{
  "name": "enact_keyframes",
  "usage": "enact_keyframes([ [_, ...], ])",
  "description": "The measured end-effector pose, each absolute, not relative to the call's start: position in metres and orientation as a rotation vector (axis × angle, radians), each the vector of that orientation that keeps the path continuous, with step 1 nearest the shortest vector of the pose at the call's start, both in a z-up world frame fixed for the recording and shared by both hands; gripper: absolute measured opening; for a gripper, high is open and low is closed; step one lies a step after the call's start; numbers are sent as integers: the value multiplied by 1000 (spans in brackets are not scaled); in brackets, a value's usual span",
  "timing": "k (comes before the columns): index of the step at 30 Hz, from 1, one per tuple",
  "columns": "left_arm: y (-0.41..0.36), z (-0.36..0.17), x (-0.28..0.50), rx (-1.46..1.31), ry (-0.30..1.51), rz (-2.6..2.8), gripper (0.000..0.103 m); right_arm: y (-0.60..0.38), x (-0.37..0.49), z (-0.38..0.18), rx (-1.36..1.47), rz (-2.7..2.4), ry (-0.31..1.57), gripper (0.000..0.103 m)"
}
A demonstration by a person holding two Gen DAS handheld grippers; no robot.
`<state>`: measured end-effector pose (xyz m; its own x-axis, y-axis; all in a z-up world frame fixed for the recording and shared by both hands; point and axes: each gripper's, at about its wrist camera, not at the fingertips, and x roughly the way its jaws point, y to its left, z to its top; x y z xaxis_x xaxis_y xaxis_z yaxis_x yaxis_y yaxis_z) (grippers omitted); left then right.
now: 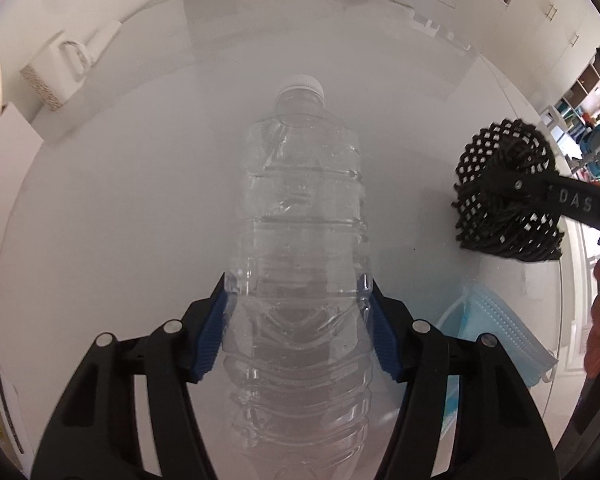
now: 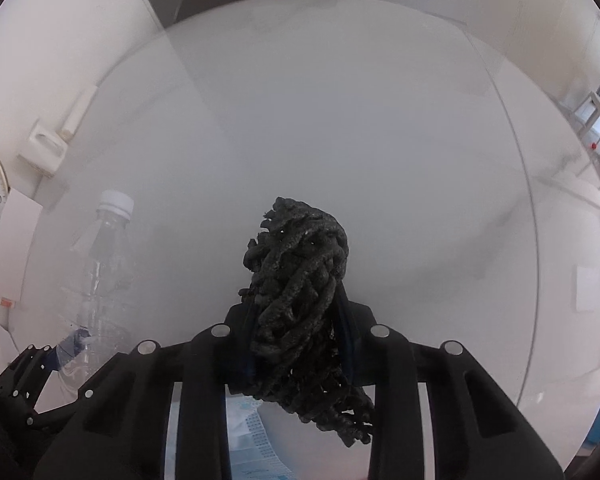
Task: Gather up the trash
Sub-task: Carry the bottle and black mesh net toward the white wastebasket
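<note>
While the left gripper (image 1: 298, 312) pinches the clear plastic bottle (image 1: 300, 240) mid-body at frame centre, the right gripper (image 2: 298, 344) is clamped on a black foam net (image 2: 300, 292). Both look light; the thin bottle wall would likely buckle, the net squash. A blue face mask (image 1: 496, 332) lies on the white table (image 1: 140, 200), lower right.
</note>
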<state>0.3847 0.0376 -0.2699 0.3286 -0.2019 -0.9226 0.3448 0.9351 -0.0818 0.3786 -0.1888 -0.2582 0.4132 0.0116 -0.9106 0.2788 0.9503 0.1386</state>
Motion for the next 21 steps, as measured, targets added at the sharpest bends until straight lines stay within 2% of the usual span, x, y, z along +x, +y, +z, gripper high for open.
enact_keyframes([
  [6, 47, -229, 355, 155, 1120, -321, 60, -187, 367, -213, 255, -146, 1030, 29],
  [11, 50, -180, 311, 205, 1043, -333, 60, -193, 312, -160, 256, -125, 916, 29],
  [16, 30, -137, 226, 270, 1013, -419, 61, -216, 208, -120, 272, -135, 851, 29],
  [21, -11, -116, 117, 304, 999, -594, 61, -254, 75, -122, 282, -198, 894, 30],
])
